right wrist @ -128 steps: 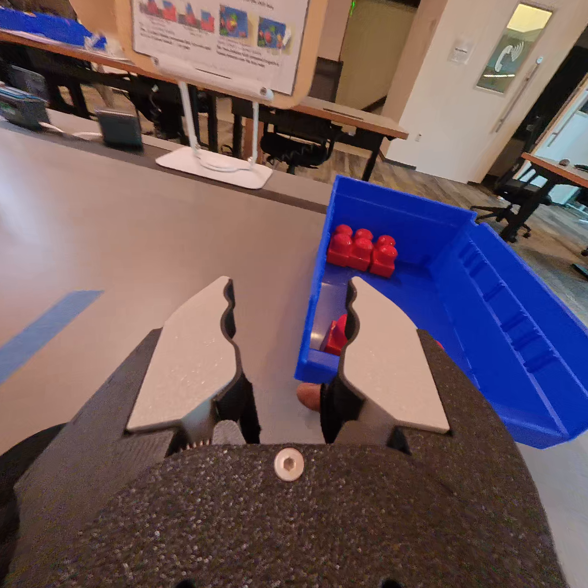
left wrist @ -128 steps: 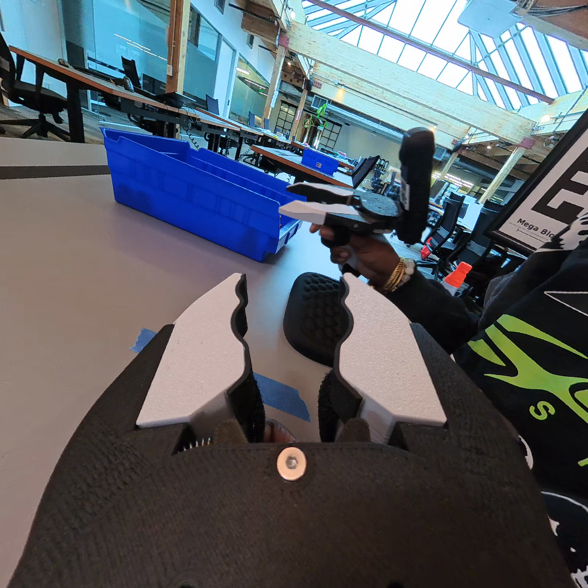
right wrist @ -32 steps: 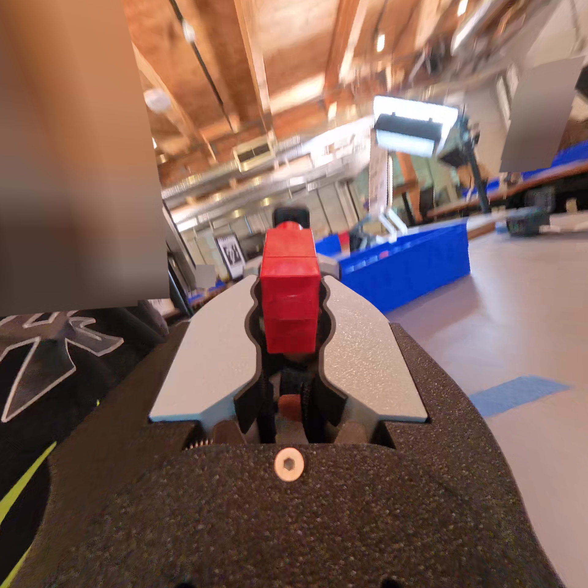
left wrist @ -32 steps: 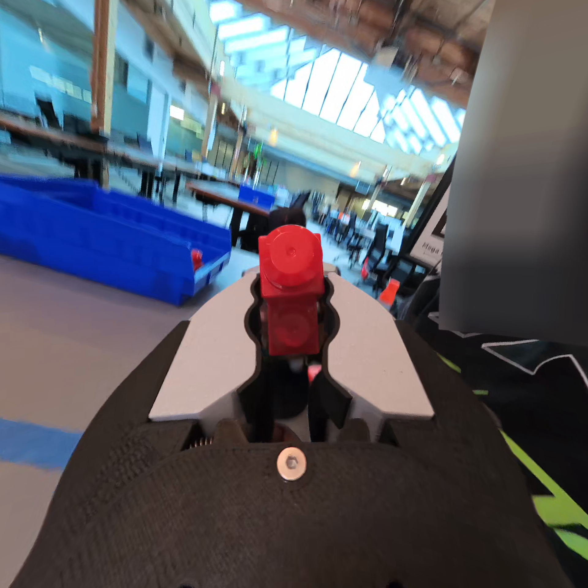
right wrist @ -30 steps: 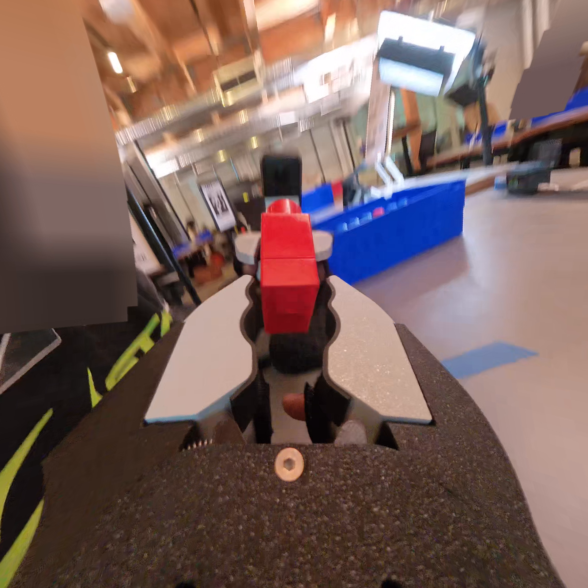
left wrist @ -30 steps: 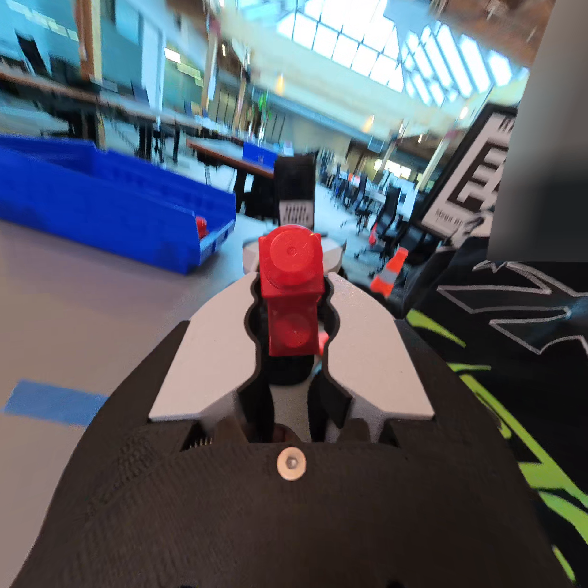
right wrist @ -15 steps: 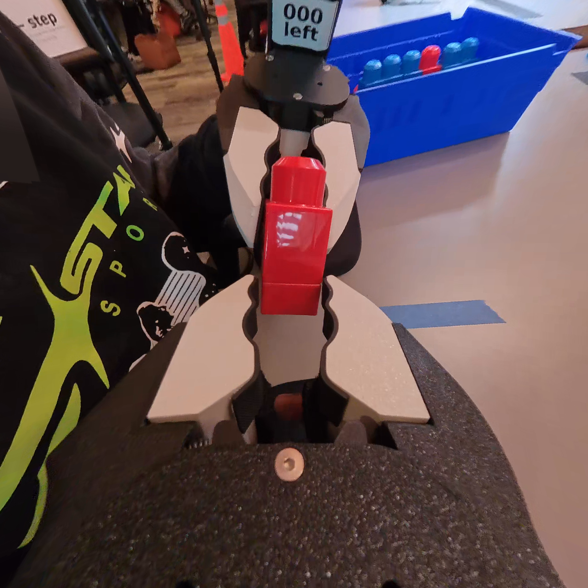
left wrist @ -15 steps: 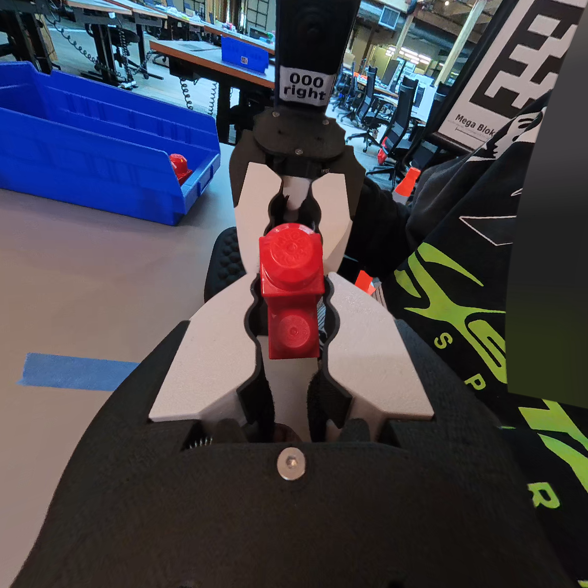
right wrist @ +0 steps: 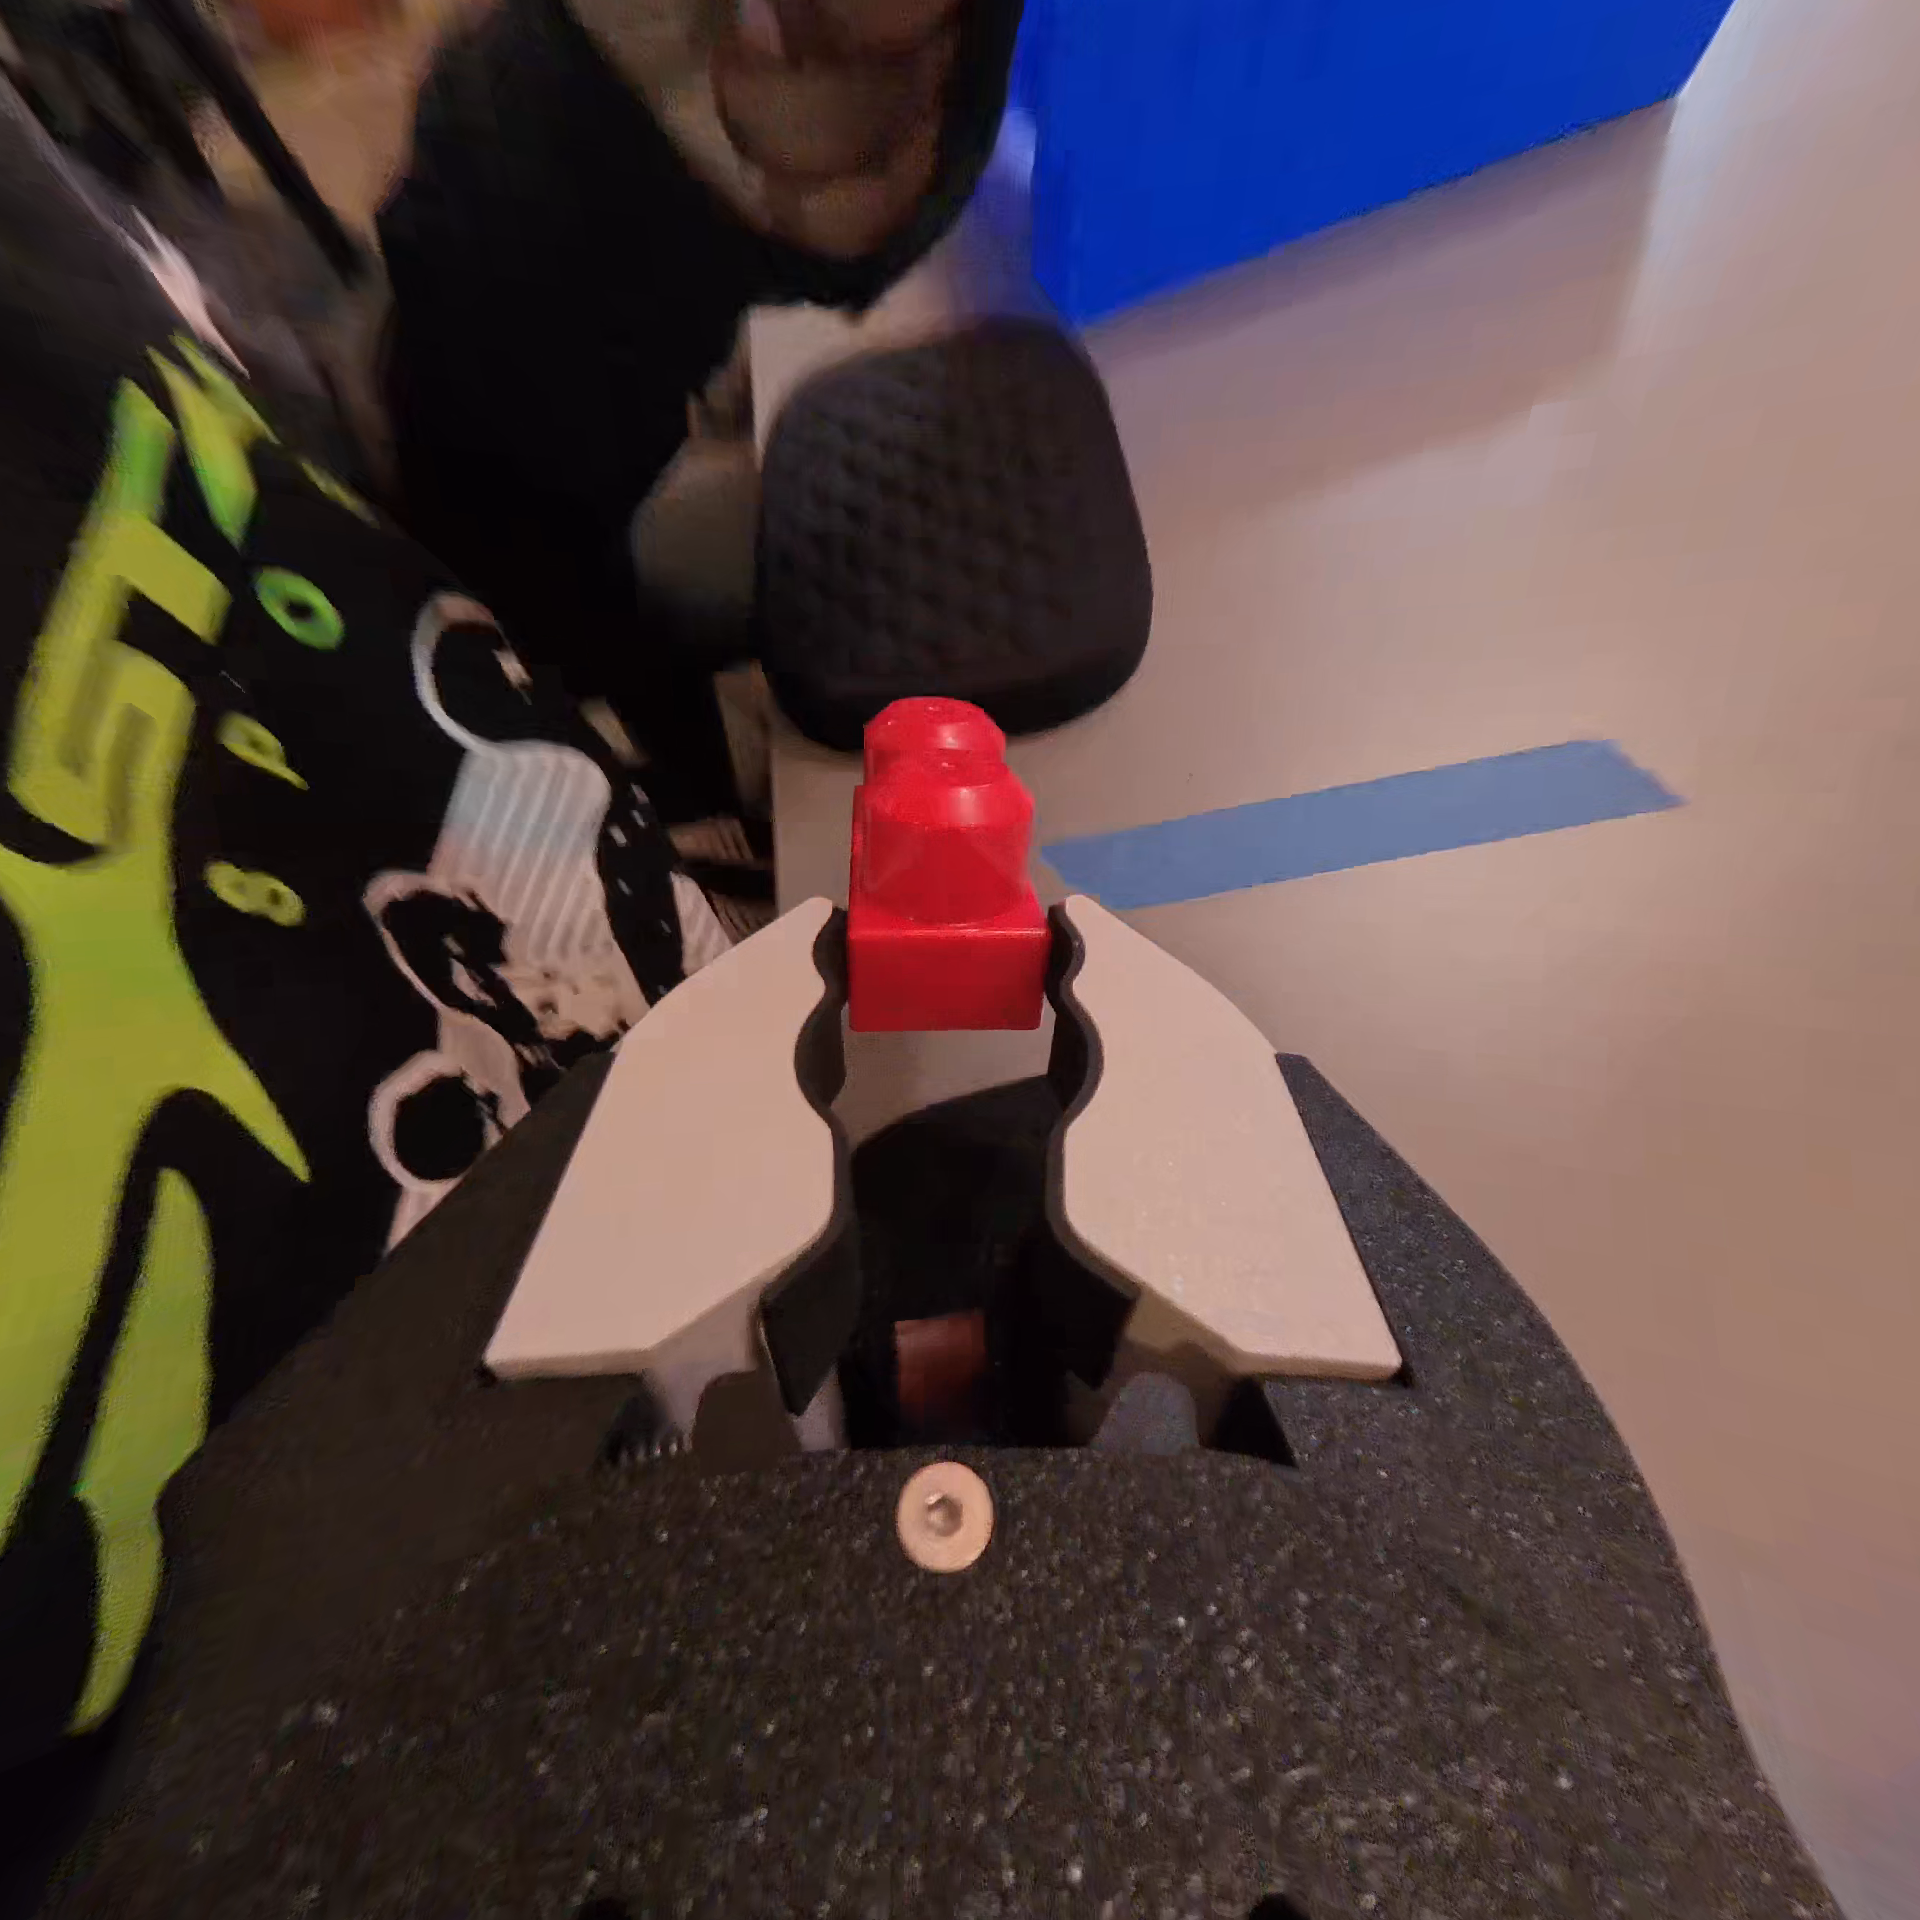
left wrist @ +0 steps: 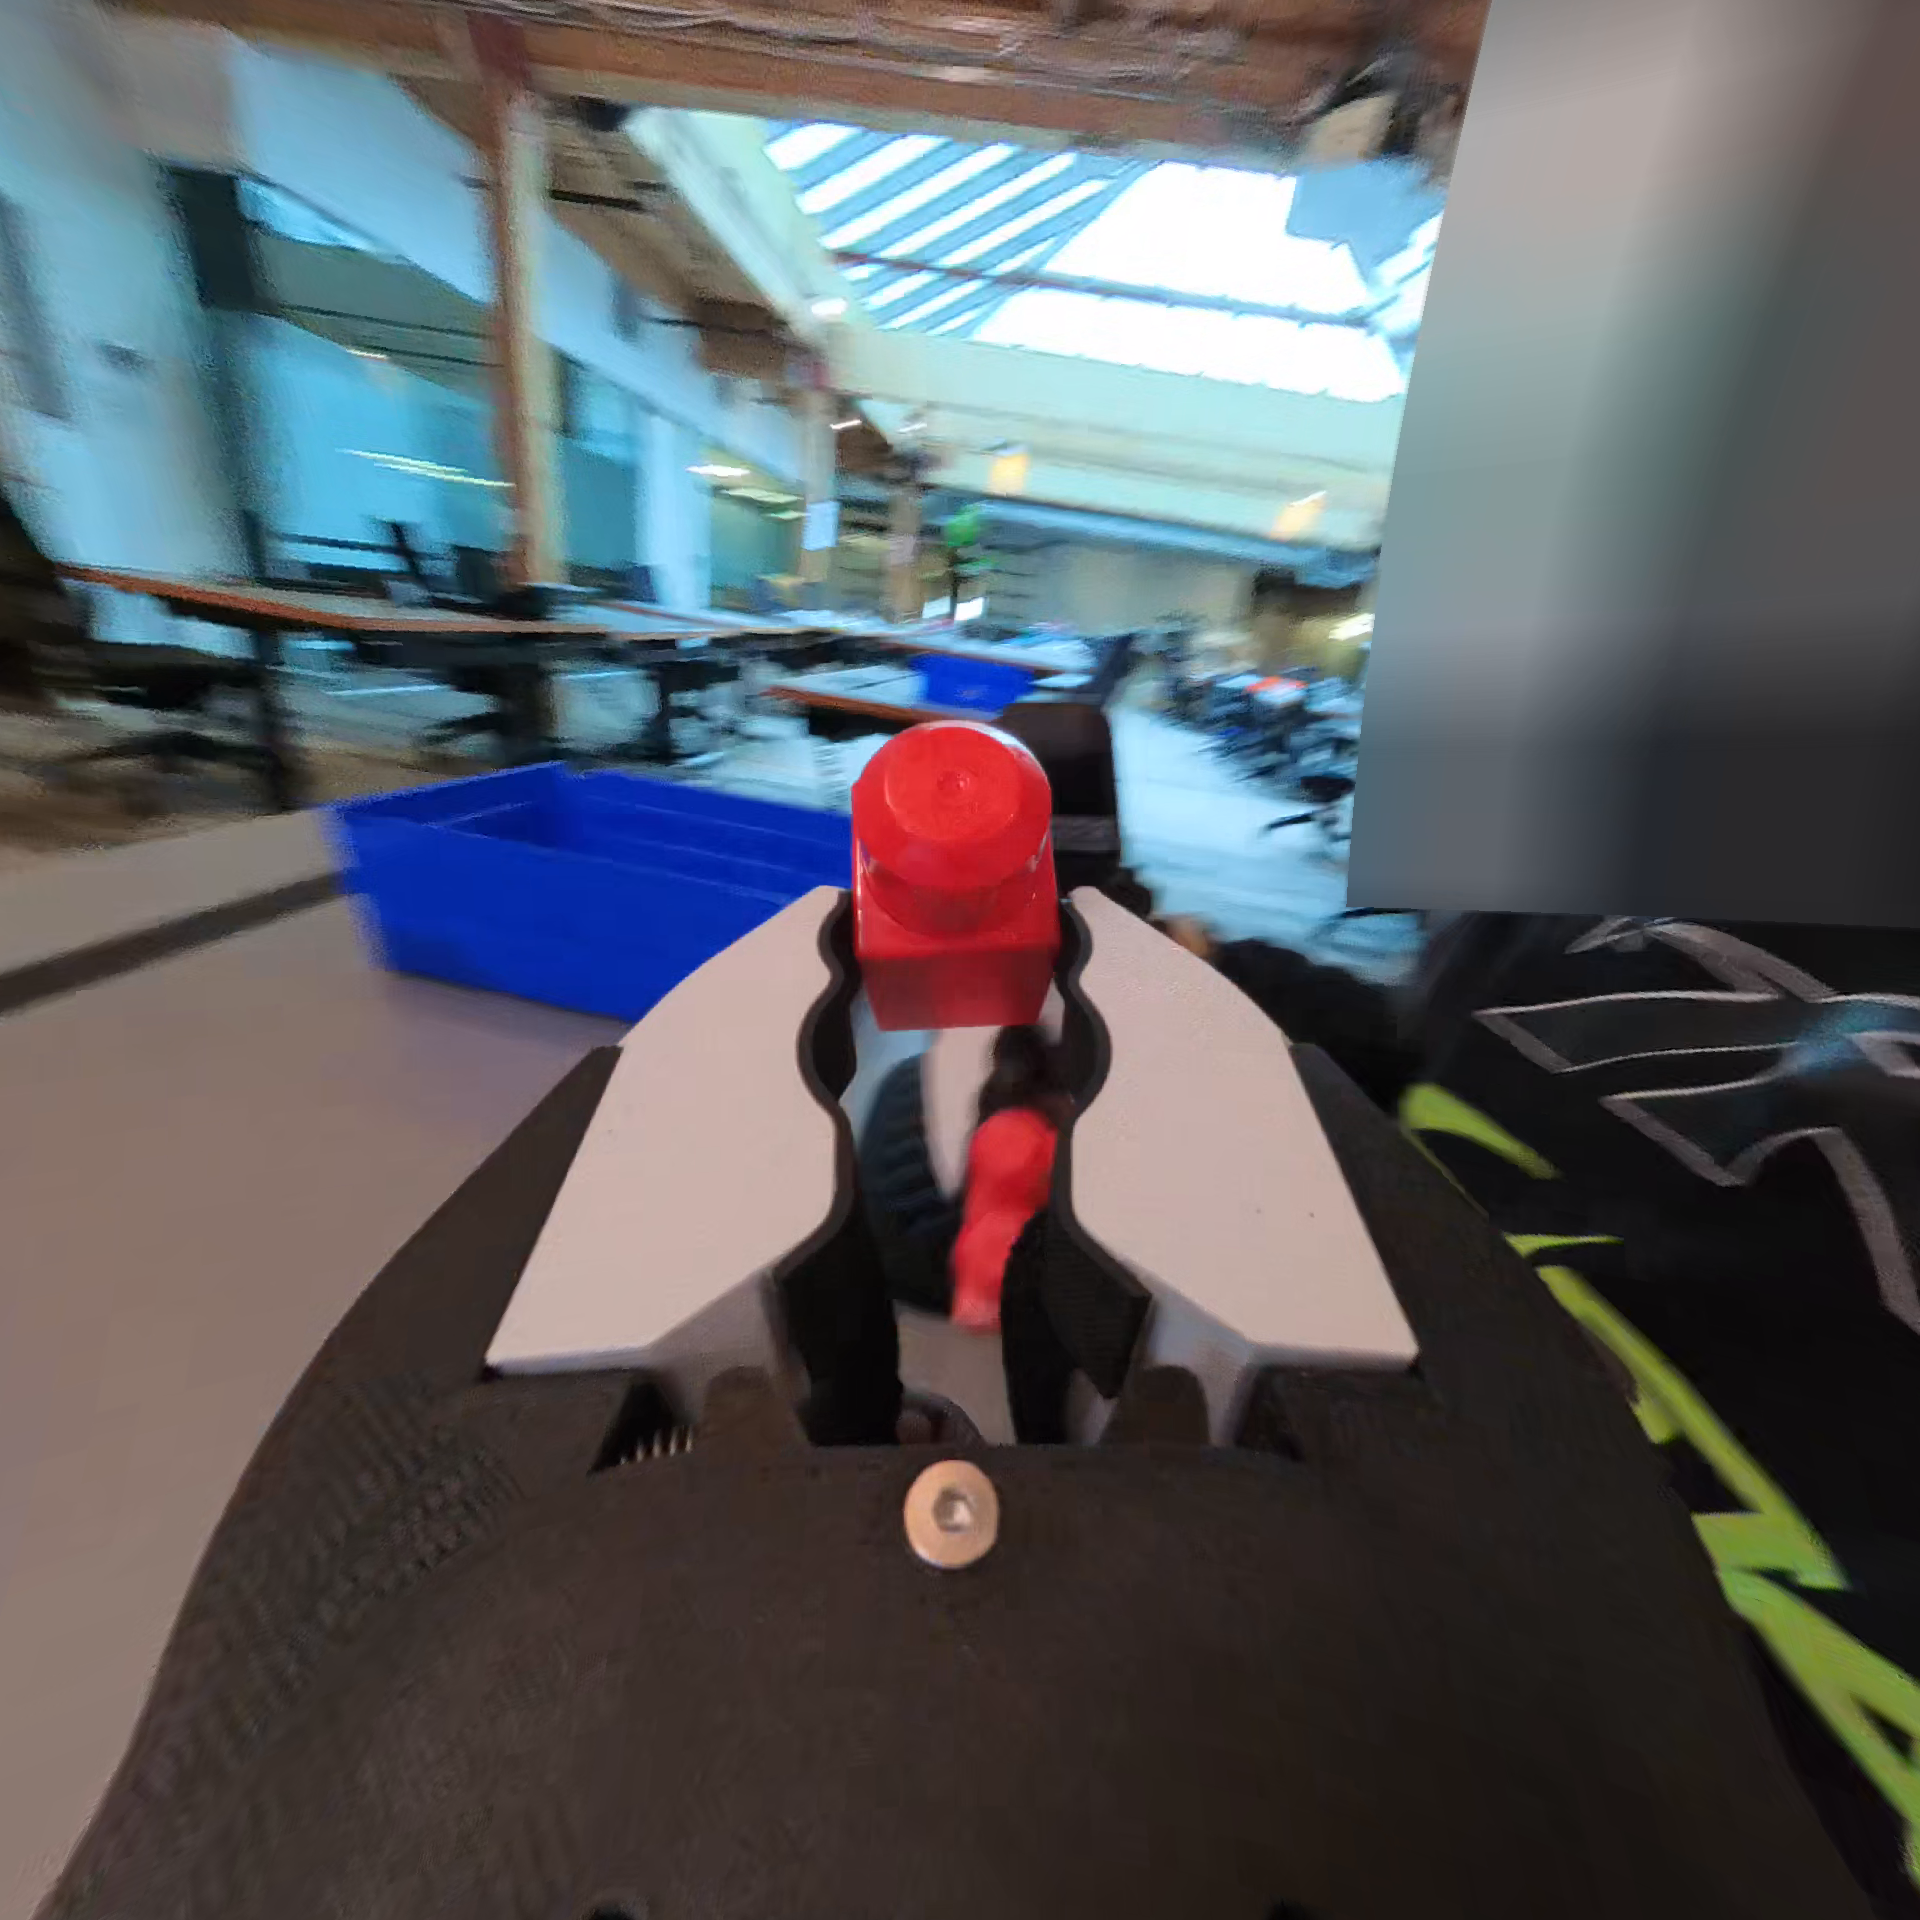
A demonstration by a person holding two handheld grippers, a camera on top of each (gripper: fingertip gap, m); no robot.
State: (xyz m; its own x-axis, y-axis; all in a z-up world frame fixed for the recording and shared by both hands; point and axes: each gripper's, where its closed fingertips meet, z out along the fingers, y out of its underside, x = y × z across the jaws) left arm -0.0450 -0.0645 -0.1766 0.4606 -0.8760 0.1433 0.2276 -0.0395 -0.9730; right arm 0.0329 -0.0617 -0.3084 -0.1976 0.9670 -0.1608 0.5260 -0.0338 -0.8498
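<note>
A: Your left gripper (left wrist: pixel 951 971) is clamped on a red block (left wrist: pixel 951 883), stud forward, lifted above the grey table (left wrist: pixel 208 1143).

B: Your right gripper (right wrist: pixel 943 966) pinches another red block (right wrist: pixel 943 914) by its base, so its studs stay free.

Red block (left wrist: pixel 951 894) pinched at left gripper (left wrist: pixel 951 977) jaws, blue bin (left wrist: pixel 582 883) behind

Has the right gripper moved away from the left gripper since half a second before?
Yes. The right gripper, gripping its red block, now faces the blue tape.
</note>
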